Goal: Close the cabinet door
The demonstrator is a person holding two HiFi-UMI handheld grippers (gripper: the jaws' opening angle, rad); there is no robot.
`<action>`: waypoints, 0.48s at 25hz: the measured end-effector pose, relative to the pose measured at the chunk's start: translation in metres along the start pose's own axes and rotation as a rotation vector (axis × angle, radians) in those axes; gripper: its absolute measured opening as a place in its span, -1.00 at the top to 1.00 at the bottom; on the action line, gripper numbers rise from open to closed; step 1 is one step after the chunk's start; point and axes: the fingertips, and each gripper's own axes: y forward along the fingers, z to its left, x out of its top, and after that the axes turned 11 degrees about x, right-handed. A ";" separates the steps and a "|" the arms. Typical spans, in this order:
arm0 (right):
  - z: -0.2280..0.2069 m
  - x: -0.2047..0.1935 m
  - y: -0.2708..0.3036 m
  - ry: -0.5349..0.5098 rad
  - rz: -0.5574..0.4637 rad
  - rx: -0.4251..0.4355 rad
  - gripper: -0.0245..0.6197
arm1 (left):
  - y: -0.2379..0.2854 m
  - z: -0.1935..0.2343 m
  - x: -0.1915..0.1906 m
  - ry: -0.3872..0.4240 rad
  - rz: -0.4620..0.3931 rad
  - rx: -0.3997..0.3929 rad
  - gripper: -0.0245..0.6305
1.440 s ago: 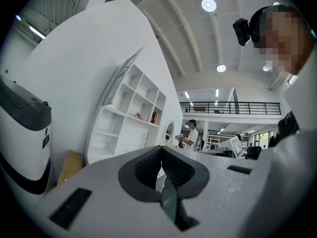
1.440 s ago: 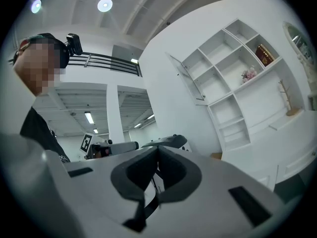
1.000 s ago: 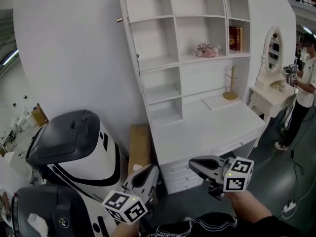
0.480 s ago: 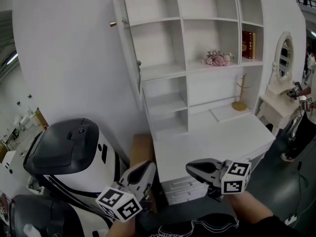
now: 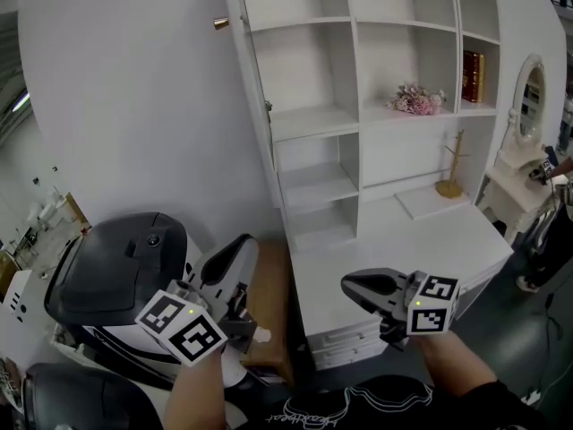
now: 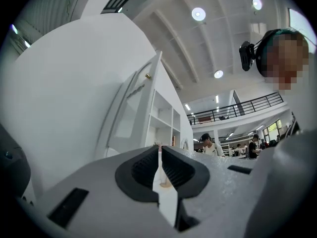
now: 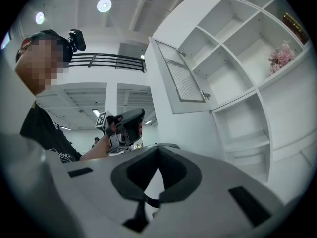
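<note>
**Head view.** The cabinet door (image 5: 251, 88) stands swung out and edge-on, at 12 o'clock from the left gripper (image 5: 235, 245). Its brass knob (image 5: 220, 23) is near the top of frame. The left gripper is clenched on nothing and well apart from the door. The right gripper (image 5: 352, 283), at 3 o'clock of the left, hangs over the counter (image 5: 421, 231) and is likewise clenched and empty.

**Left gripper view.** Jaws together, nothing between them. The door (image 6: 131, 108) is ahead at 11 o'clock, clear of the tips.

**Right gripper view.** Jaws together and empty. The door panel (image 7: 181, 78) is at 1 o'clock, beside the open shelves.

**Risks (judgement).**
- A push close to the hinge side would give poor leverage.
- A hard shove could slam the door so it rebounds, shaking the flowers (image 5: 418, 98) and the book (image 5: 472, 76).
- The left arm could snag, since it works near the black-and-white machine (image 5: 116, 258) at 9 o'clock and the cardboard box (image 5: 269, 303) at 6.

**Surface and room.** The counter is smooth white and bare except for a wooden stand (image 5: 450, 173). The room is a big hall with ceiling lights, a balcony rail and people far off.
</note>
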 end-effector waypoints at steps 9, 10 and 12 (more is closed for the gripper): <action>-0.041 0.048 0.013 -0.063 -0.029 -0.080 0.90 | 0.067 0.029 0.117 0.052 -0.159 -0.120 0.90; -0.045 0.049 0.013 -0.065 -0.027 -0.088 0.90 | 0.074 0.030 0.127 0.064 -0.176 -0.129 0.90; -0.054 0.051 0.012 -0.071 -0.018 -0.101 0.90 | 0.086 0.030 0.149 0.074 -0.211 -0.156 0.90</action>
